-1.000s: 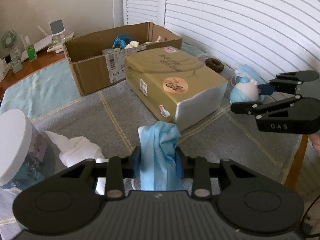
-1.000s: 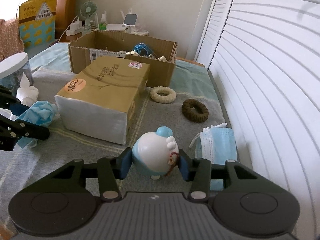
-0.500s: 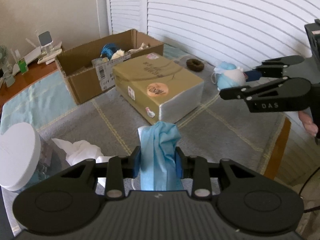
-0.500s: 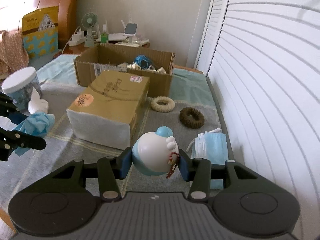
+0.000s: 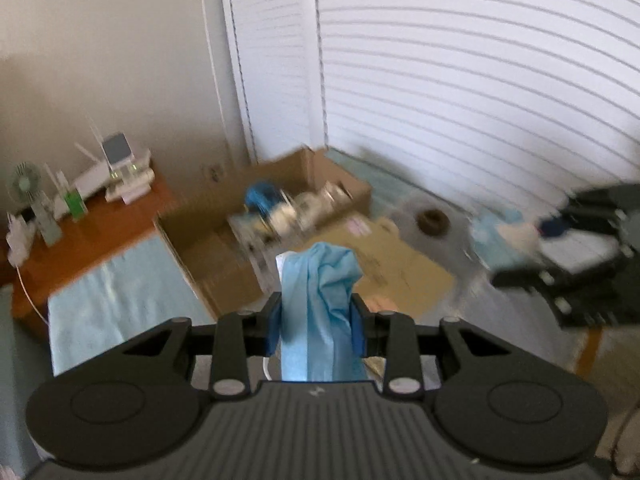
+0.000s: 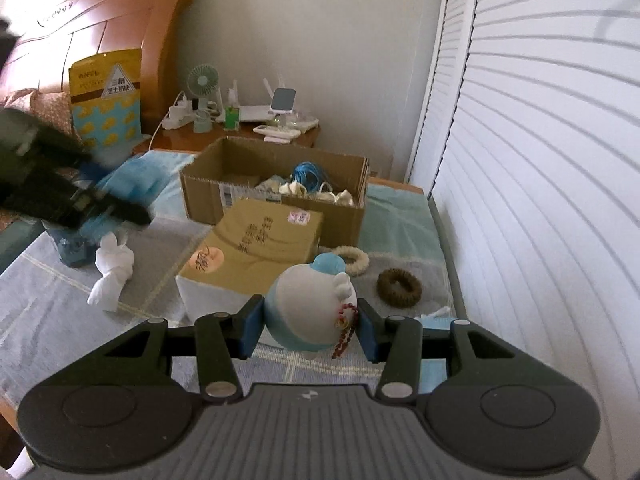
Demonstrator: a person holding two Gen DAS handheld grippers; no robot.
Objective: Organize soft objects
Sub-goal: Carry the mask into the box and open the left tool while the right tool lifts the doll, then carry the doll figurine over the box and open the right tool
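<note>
Green mini fan (image 6: 203,79), router (image 6: 256,112), yellow bag (image 6: 106,98) w/ wooden headboard (image 6: 100,32) behind

Daylight's pouring through the white shutters (image 5: 460,92), a bit blown out. Left wrist view is smeared with motion blur past the claw; right one's sharp, usual fisheye bending at the edges.

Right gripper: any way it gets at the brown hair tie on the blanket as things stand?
Probably not yet. The right gripper is shut on the blue-and-white plush toy, so its jaws are full. The brown hair tie lies in the open beside the tissue pack, nothing covering it.
</note>
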